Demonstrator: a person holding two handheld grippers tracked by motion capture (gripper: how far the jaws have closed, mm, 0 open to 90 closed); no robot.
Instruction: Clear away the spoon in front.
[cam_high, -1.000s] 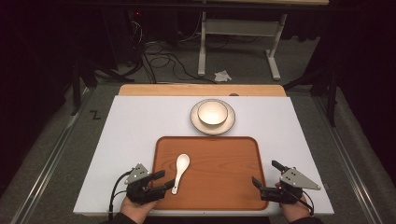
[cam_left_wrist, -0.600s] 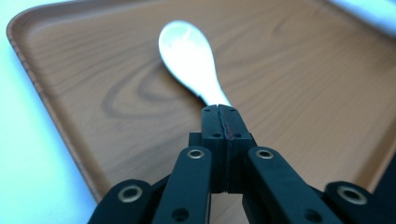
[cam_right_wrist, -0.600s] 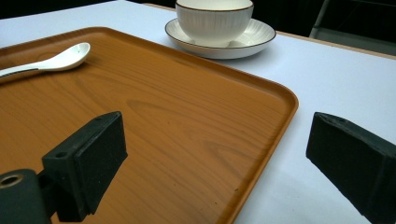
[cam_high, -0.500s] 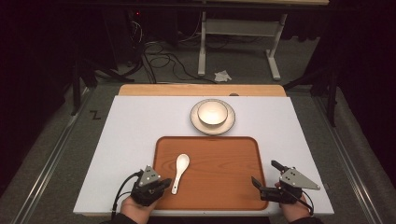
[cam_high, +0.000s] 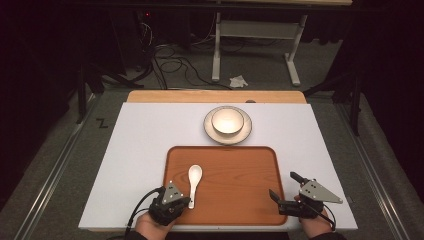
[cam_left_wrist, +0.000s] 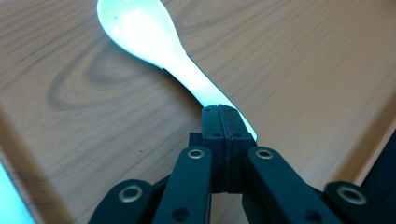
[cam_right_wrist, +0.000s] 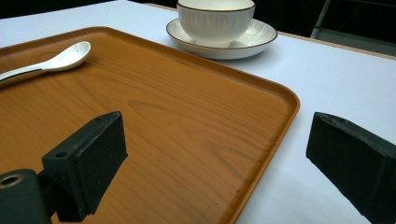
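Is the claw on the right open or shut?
Open: the right claw shows a wide gap between its jaws, straddling the tray's edge.

A white surface (cam_high: 150, 150) is sitting on grey floor (cam_high: 60, 150). Beyond it, cables (cam_high: 175, 65) are trailing beside a white desk frame (cam_high: 255, 45), darkness surrounding them.

Bright overhead light, dark surroundings, glare on the spoon (cam_left_wrist: 140, 32).

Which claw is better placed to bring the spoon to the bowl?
Left. The left claw has its jaws together at the handle end of the spoon on the tray. The right claw stands open at the tray's right edge, away from the spoon. The bowl lies straight ahead.
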